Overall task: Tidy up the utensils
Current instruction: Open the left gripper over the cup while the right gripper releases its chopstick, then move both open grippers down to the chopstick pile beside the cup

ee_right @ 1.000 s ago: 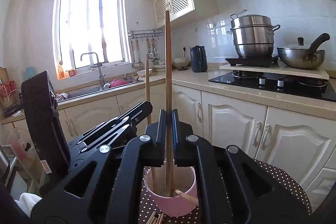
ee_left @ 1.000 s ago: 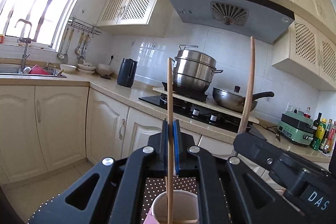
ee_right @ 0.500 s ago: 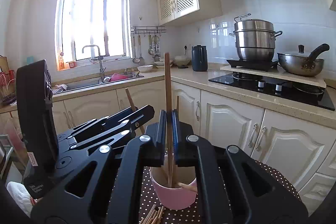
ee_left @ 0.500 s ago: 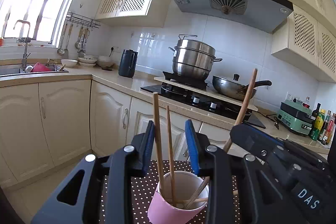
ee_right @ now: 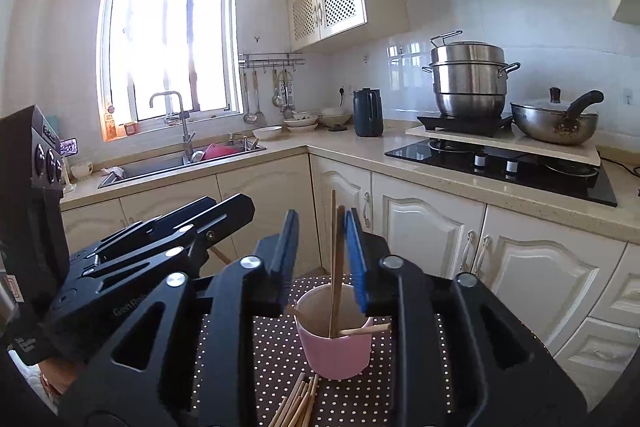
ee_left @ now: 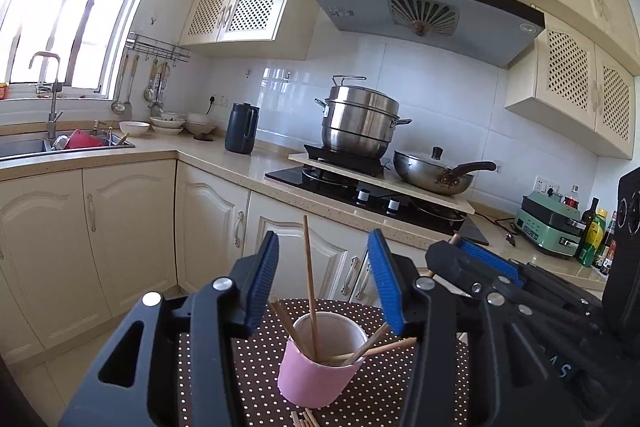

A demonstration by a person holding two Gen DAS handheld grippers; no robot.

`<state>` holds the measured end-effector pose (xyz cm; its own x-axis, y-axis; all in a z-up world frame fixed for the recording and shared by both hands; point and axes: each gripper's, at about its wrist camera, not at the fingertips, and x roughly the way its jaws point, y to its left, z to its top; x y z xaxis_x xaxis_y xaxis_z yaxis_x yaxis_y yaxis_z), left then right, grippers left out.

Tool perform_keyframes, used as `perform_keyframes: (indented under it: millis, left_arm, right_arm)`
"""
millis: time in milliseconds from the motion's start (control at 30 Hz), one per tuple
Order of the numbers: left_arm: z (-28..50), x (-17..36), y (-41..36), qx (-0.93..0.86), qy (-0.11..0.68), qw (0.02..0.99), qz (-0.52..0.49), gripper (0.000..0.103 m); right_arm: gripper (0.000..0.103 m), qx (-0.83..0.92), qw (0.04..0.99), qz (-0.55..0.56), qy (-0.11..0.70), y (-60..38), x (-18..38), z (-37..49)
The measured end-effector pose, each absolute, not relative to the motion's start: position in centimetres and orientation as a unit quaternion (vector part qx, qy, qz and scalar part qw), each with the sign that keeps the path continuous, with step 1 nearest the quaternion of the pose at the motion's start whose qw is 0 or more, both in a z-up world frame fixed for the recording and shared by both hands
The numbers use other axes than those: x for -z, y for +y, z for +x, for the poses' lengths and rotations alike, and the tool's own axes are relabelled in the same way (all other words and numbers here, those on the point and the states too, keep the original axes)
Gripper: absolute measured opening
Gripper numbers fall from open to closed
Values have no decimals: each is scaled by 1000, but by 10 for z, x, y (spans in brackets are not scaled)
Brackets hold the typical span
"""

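Both our claws, left [ee_left: 326, 277] and right [ee_right: 322, 259], have just been opening, chopsticks [ee_left: 310, 291] dropped in the cup [ee_left: 320, 367]; neither grips anything. More sticks [ee_right: 298, 403] wait on the tabletop [ee_left: 248, 367].

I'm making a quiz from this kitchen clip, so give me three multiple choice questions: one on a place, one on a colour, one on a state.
1. Where do the loose wooden chopsticks lie?
A. on the dotted cloth before the cup
B. in the sink
C. on the stove

2. What colour is the round cup holding chopsticks?
A. green
B. pink
C. black

3. How does the left gripper stand?
A. shut on a chopstick
B. shut on the cup's rim
C. open

Answers: 1 A, they lie on the brown dotted tablecloth. 2 B, its wall is pink. 3 C, its blue pads stand apart, touching nothing.
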<state>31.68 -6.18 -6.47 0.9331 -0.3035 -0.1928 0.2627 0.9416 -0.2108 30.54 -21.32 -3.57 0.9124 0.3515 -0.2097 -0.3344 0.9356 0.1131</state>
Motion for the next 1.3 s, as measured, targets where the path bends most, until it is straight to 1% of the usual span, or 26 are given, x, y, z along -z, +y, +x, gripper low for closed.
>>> perform_keyframes:
  millis: [100,167,200,300,433,567,633,733,833,867,933,1000,1167,1300]
  left_arm:
    - [304,58,-60,142,115,979,-96,48]
    - [294,54,-59,140,114,979,-97,50]
    - [289,52,-59,138,115,979,-96,52]
    - [271,51,-61,131,120,980,-88,52]
    - [258,59,-67,127,162,976,-71,53]
    - [257,85,-72,129,240,960,-56,53]
    - [262,109,-76,131,303,943,-40,53]
    - [273,149,-78,126,397,909,-24,53]
    - [281,183,-77,124,464,877,-22,52]
    - [282,191,-77,122,476,871,-21,48]
    - [284,205,-75,113,500,858,-21,23]
    - [287,216,-74,112,521,846,-21,9]
    - [290,226,-76,110,536,837,-26,9]
    - [293,231,-84,105,543,833,-9,9]
  right_arm:
    - [48,-166,980,38,105,-217,29,291]
    - [48,-162,981,32,102,-218,24,279]
    - [50,-154,983,26,102,-217,22,273]
    - [52,-147,984,21,99,-219,20,257]
    - [53,-140,983,20,115,-224,31,241]
    - [53,-137,978,25,158,-230,55,236]
    - [53,-136,972,23,190,-230,72,238]
    - [53,-125,959,4,253,-227,102,246]
    - [53,-131,939,6,317,-226,132,255]
    - [53,-132,933,5,335,-225,141,257]
    - [53,-139,921,5,363,-223,155,259]
    - [53,-141,914,3,381,-221,166,261]
    - [53,-154,896,-2,416,-213,179,267]
    - [53,-160,891,-1,425,-210,183,271]
